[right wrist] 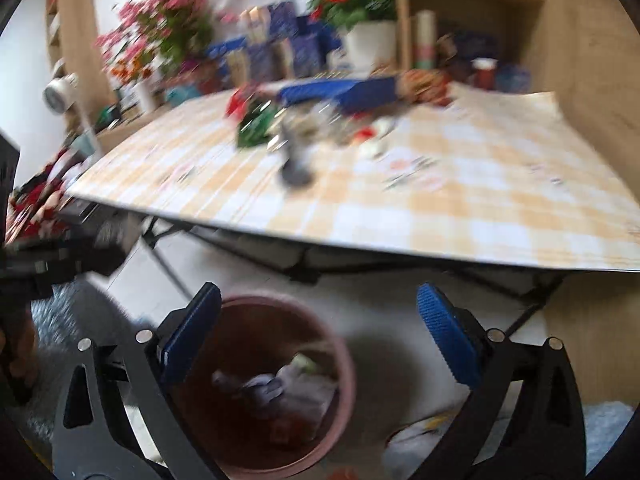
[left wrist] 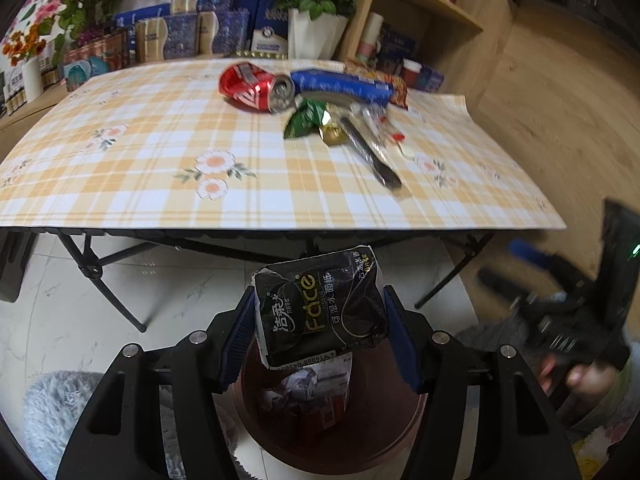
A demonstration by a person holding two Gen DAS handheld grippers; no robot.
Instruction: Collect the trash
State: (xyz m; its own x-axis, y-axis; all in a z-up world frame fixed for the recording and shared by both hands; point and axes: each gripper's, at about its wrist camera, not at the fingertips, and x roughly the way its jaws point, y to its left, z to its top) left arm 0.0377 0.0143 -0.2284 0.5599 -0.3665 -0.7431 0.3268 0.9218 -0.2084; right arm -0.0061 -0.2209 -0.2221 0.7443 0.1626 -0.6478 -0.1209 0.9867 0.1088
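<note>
One soft, light tissue pack [left wrist: 320, 312] is clamped by its sides in the left gripper [left wrist: 320, 340], directly above the bin [left wrist: 332, 432]; light pressure suffices. Right gripper [right wrist: 320, 344] is spread wide, empty.

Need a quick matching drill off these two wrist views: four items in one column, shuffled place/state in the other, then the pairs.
1. tissue pack
2. crushed red can
3. right gripper
4. trash bin

A. on the floor, trash inside
B. lying on the checked tablecloth
C. clamped in the left gripper
D. open, empty

Pairs: 1-C, 2-B, 3-D, 4-A
</note>
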